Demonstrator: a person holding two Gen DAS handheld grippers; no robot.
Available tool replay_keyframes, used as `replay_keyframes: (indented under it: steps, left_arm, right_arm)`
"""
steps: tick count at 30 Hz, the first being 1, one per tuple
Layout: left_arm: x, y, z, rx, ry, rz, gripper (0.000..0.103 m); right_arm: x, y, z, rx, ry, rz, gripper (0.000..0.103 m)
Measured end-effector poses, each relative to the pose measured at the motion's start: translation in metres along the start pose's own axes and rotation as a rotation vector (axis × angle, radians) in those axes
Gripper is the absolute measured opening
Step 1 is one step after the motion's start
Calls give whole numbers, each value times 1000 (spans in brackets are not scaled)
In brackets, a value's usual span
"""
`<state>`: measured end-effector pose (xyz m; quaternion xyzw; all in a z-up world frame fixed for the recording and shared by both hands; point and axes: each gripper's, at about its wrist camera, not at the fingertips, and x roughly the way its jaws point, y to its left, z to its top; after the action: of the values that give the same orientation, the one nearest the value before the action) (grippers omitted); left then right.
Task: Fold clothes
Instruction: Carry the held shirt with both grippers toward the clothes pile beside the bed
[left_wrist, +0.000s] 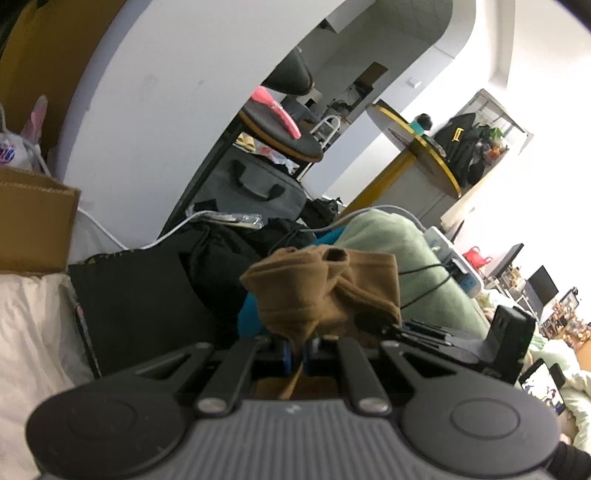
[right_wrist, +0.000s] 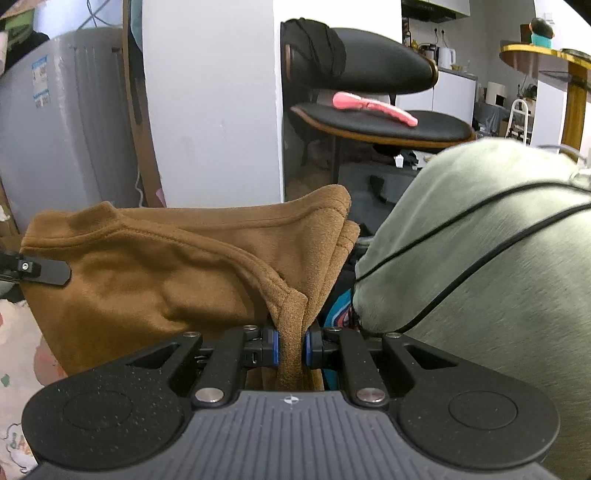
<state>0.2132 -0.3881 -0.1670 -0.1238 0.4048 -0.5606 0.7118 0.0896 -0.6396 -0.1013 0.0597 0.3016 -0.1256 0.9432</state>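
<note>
A brown fleece garment (right_wrist: 155, 266) hangs lifted between both grippers. My right gripper (right_wrist: 291, 349) is shut on a bunched edge of it, cloth pinched between the blue pads. In the left wrist view the same brown garment (left_wrist: 317, 291) is bunched up just beyond my left gripper (left_wrist: 295, 356), which is shut on a thin fold of it. At the left edge of the right wrist view a black finger of the left gripper (right_wrist: 40, 271) reaches the stretched cloth.
A pale green pillow (right_wrist: 480, 266) with black cables across it lies close on the right. Behind stand a black chair (right_wrist: 376, 122) holding a pink object, a white pillar (right_wrist: 210, 103), a grey suitcase (left_wrist: 255, 188), a cardboard box (left_wrist: 33, 218) and dark bags (left_wrist: 147, 295).
</note>
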Motion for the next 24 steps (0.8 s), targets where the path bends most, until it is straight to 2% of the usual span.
replay_keyframes:
  steps: [13, 24]
  left_arm:
    - [23, 48, 7, -14, -16, 14, 5]
    - [41, 100, 20, -66, -18, 49, 5]
  right_arm:
    - [67, 10, -1, -37, 32, -11, 12]
    - [126, 18, 8, -53, 86, -1, 12]
